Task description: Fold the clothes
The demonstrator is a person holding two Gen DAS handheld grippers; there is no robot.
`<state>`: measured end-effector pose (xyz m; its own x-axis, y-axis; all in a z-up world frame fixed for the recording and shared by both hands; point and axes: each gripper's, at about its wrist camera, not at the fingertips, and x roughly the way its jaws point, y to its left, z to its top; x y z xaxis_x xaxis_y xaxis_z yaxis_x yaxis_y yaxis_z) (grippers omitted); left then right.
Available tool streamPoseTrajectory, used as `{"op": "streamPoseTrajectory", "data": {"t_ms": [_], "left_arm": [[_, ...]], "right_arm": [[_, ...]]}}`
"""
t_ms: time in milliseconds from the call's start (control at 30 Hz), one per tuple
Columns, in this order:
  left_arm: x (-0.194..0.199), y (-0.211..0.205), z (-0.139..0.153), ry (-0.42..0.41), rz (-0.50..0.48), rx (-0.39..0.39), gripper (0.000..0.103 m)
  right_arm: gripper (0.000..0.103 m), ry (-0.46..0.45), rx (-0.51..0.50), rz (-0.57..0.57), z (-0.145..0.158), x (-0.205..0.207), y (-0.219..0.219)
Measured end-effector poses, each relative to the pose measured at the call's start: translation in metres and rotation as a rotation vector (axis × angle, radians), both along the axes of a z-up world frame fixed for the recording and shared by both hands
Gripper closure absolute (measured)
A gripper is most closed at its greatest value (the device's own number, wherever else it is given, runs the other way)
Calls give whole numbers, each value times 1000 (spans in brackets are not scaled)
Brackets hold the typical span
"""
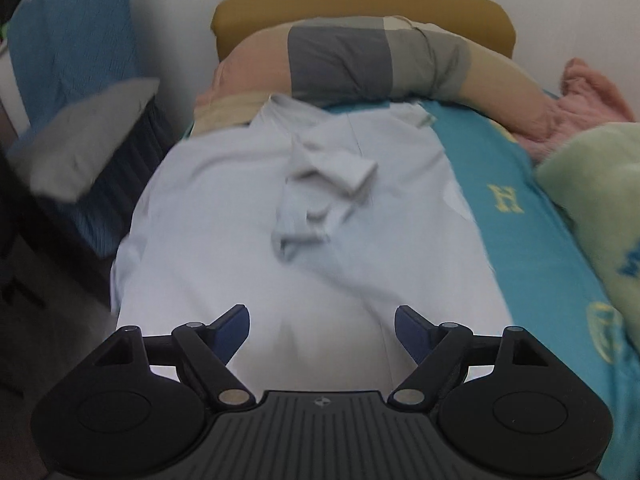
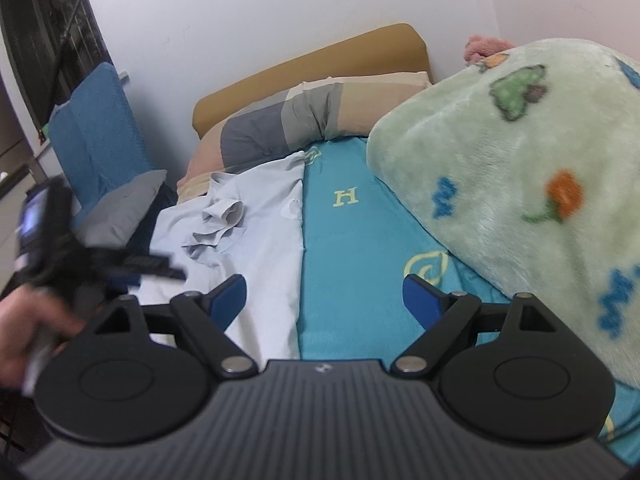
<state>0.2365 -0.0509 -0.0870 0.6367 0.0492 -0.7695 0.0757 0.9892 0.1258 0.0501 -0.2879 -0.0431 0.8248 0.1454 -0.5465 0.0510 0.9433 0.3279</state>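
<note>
Hard to make out: the left wrist view is smeared by motion, so the shirt's creases and the grey cushion (image 1: 92, 140) off the bed's left edge read only as soft shapes; in the right wrist view the left tongs (image 2: 132, 266) and the hand (image 2: 24, 332) holding them are a dark blur.
Cut off: the near end of the shirt runs under each device body; the green blanket (image 2: 520, 184) passes out of frame on the right.
Left tongs: released — blue pads wide apart, nothing between them, above the shirt's near part (image 1: 322, 330).
Shirt: a pale blue shirt (image 1: 280, 240) lies spread along the left side of the bed, collar toward the headboard, with a sleeve (image 1: 320, 196) bunched in a heap on its middle.
Right tongs: released too (image 2: 324, 300), hanging over the shirt's right edge where it meets the bedsheet.
Bed: a teal bedsheet (image 2: 352, 248) with yellow motifs, bare to the right of the shirt; an ochre headboard (image 1: 360, 4) at the far end against a white wall.
Around: a blue cloth (image 2: 92, 128) draped off the left edge; a long grey-and-beige pillow (image 1: 372, 60) across the head, touching the collar; a pink fleece (image 1: 576, 100) at the far right corner.
In the way: the green blanket — printed, plush — heaped along the right edge.
</note>
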Motion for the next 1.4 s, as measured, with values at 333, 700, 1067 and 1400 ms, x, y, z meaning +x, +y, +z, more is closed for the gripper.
{"op": "streamPoseTrajectory", "data": {"t_ms": [333, 700, 1067, 1400], "left_arm": [[86, -30, -63, -240, -111, 282, 30], [144, 41, -25, -318, 59, -70, 93], [94, 100, -18, -107, 226, -274, 35], [-115, 82, -3, 183, 115, -385, 30]], "right_arm": [[16, 45, 33, 22, -29, 42, 10], [16, 106, 38, 15, -46, 53, 10], [16, 102, 42, 10, -46, 58, 8], [16, 51, 84, 4, -26, 34, -1]]}}
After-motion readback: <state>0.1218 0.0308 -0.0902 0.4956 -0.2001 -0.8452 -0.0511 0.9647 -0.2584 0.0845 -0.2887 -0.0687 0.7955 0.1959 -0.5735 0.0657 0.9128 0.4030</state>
